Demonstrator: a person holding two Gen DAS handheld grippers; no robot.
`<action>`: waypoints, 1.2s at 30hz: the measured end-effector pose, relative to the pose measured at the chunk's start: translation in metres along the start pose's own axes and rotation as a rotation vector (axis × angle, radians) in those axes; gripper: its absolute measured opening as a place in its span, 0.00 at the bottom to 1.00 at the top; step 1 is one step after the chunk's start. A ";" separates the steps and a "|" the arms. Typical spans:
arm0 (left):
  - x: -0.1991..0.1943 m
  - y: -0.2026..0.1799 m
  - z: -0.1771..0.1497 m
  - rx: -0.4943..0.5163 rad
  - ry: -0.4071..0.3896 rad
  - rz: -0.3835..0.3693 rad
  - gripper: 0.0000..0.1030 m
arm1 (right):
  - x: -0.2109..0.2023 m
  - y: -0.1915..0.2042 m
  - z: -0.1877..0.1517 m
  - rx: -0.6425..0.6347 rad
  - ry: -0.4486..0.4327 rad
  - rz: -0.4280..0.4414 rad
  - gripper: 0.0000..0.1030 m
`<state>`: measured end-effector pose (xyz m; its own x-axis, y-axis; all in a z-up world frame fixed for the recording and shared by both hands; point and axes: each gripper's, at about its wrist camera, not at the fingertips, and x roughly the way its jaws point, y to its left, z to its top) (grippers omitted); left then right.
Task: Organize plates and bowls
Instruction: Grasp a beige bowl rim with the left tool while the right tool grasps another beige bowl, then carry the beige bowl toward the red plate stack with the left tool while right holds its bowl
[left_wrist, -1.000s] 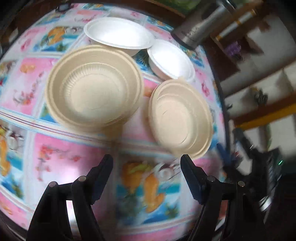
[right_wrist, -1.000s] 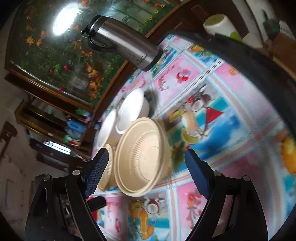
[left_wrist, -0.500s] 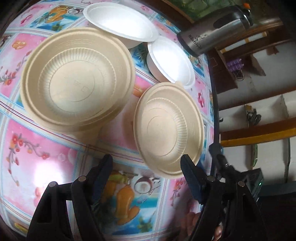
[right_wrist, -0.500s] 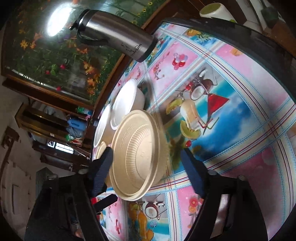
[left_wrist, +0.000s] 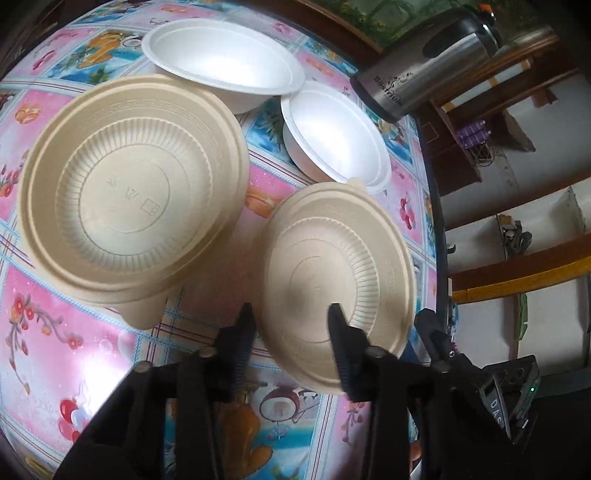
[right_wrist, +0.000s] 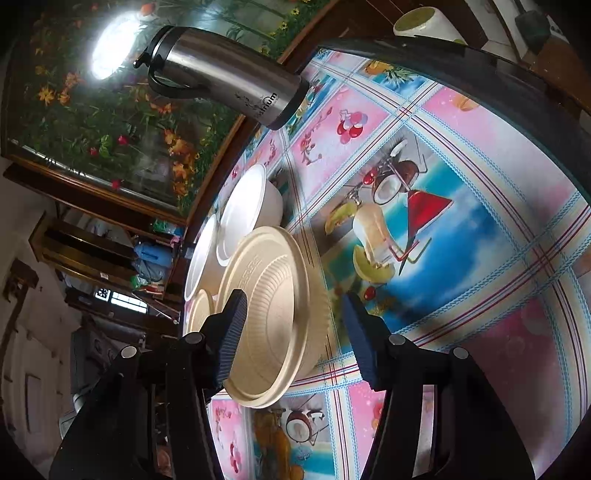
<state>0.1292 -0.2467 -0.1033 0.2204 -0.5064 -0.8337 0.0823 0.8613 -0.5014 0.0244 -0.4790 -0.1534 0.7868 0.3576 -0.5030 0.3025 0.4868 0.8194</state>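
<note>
Though hidden rightward, left gripper (left_wrist: 291, 317) closing.

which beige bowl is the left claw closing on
The smaller beige bowl, nearest the table edge; its near rim sits between the left claw fingers. The bigger one lies apart.

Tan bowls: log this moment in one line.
left gripper: just narrowed over small tan bowl rim, grip unclear | right gripper: open, just narrowed around large tan bowl

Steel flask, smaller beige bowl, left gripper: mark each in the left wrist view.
steel flask (left_wrist: 424, 79), left wrist view, on its body.
smaller beige bowl (left_wrist: 325, 266), left wrist view, on its inner base.
left gripper (left_wrist: 291, 314), left wrist view, midway between fingertips.
</note>
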 end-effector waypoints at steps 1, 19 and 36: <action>0.000 0.000 0.000 0.004 0.001 0.003 0.24 | 0.000 0.000 0.001 0.001 -0.001 -0.002 0.53; 0.002 -0.003 -0.004 0.103 -0.002 0.006 0.11 | 0.003 0.003 -0.001 -0.079 -0.027 -0.121 0.08; -0.009 0.005 -0.024 0.178 0.014 0.014 0.11 | -0.019 -0.001 -0.035 -0.072 -0.084 -0.100 0.08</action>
<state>0.1047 -0.2391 -0.1040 0.2093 -0.4939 -0.8439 0.2506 0.8613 -0.4420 -0.0096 -0.4585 -0.1544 0.7979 0.2383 -0.5537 0.3445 0.5736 0.7432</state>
